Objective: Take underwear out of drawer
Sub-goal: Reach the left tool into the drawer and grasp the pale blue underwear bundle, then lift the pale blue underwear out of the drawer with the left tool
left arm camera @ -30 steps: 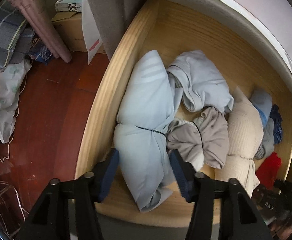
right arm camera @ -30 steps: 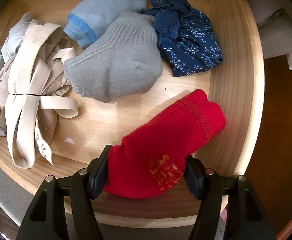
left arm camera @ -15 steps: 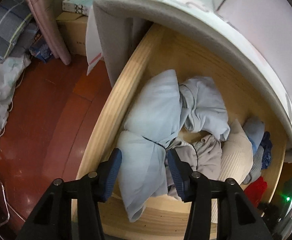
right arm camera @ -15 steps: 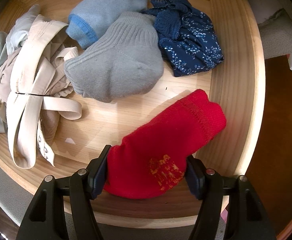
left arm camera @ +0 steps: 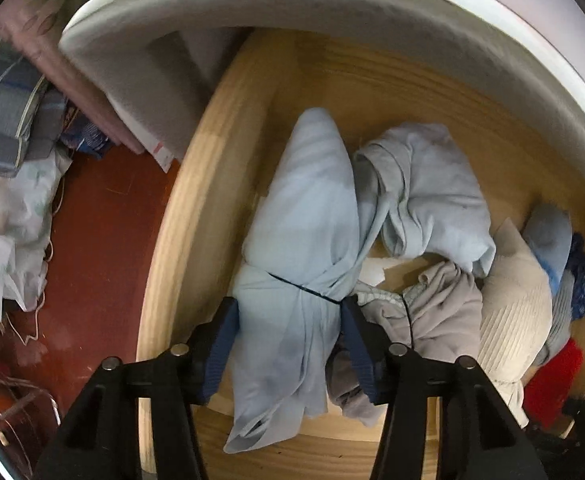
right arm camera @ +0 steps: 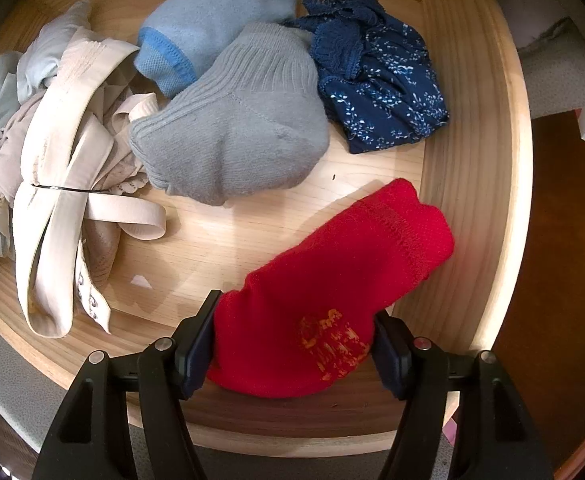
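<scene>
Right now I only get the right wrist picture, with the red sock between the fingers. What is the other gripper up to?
Observer: The left gripper is closed on a pale blue bundle tied with a dark thread, at the far end of the drawer.
Operator: Is that bundle alone there?
Observer: No, a second pale blue garment lies untied right beside it; your view catches only its edge.
Operator: And outside the drawer?
Observer: Red-brown floor, with folded plaid cloth at its far side.
</scene>
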Motion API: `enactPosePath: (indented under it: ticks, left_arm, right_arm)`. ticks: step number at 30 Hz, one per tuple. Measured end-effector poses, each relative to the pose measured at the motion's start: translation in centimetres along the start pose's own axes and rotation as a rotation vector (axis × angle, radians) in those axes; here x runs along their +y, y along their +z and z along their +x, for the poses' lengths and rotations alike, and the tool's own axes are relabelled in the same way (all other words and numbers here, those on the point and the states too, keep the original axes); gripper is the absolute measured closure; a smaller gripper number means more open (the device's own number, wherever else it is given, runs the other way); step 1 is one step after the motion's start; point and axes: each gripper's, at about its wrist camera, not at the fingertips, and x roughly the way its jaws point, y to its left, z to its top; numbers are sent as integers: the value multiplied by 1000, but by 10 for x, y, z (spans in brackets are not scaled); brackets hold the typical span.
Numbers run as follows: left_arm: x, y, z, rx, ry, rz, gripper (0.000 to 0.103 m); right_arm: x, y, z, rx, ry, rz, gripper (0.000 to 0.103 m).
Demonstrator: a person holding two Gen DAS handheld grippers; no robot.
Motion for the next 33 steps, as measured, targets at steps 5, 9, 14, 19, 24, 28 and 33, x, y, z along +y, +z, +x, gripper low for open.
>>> enactPosePath:
  ticks: [5, 9, 14, 19, 24, 28, 33]
  left_arm:
    - [-12, -5, -4, 0, 16, 57, 62]
    - [-16, -9, -11, 13, -20, 64, 70]
    - [-6, -12, -20, 31, -64, 59, 72]
    - [6, -17, -33, 16, -78, 78, 72]
    - [9, -24, -54, 3, -95, 96, 72]
    - [13, -27, -71, -15, -111, 104, 72]
    - [15, -33, -82, -37, -114, 123, 72]
  right_arm:
    - [1, 0, 0, 0, 0, 1, 38]
    - [1, 0, 1, 4, -6, -3, 38]
    - [3, 1, 3, 10, -16, -5, 37]
    - [4, 1, 4, 10, -18, -7, 37]
    - [4, 1, 4, 11, -19, -7, 37]
    - [4, 1, 4, 12, -21, -8, 37]
    - [4, 0, 5, 13, -22, -9, 37]
